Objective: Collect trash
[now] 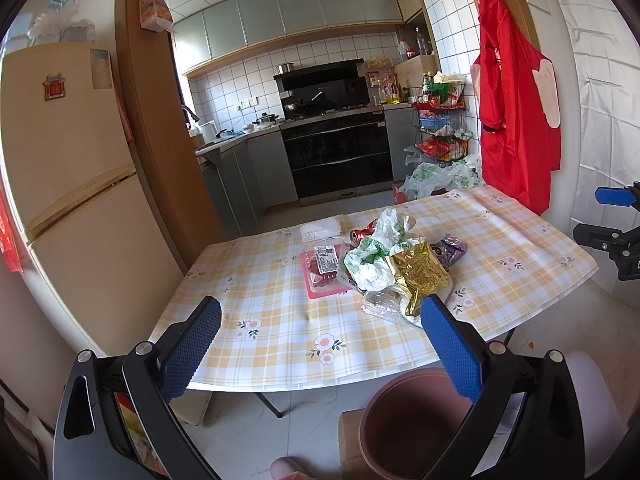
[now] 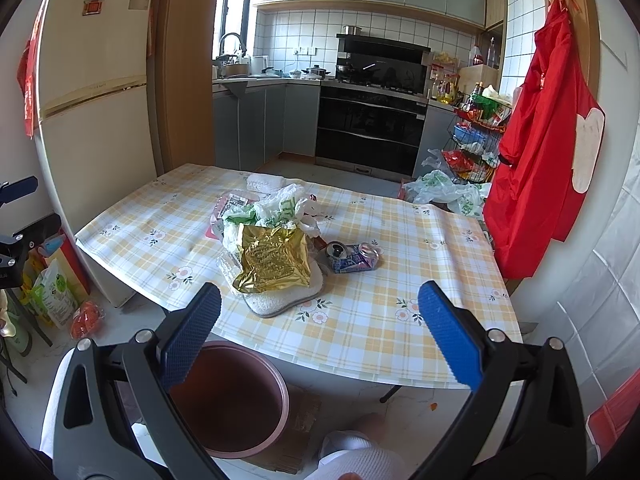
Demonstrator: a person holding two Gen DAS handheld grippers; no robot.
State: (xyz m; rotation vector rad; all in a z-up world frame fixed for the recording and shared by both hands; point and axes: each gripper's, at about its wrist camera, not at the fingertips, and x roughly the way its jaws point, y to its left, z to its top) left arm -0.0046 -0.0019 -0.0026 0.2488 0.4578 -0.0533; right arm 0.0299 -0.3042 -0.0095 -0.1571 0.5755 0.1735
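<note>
**Both grippers wide open short of the trash pile**

Left wrist view: the left gripper (image 1: 320, 344) has its fingers spread, holding nothing. The trash pile (image 1: 384, 264) lies at one o'clock on the checked table (image 1: 260, 280), a crumpled gold foil bag (image 1: 420, 278) nearest.

Right wrist view: the right gripper (image 2: 320, 332), likewise spread and empty, faces the foil bag (image 2: 274, 262) at eleven o'clock; a crushed can (image 2: 354, 258), long axis left-right, lies at twelve. The brown bin (image 2: 228, 398) sits below. The right gripper looks nearer.

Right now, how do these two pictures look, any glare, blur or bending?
Left wrist view: sharp, strong fisheye bending the fridge and table edge. Right wrist view: also sharp, dark rounded corners, sunlight glinting off the gold foil bag, bright window behind the tap.
</note>
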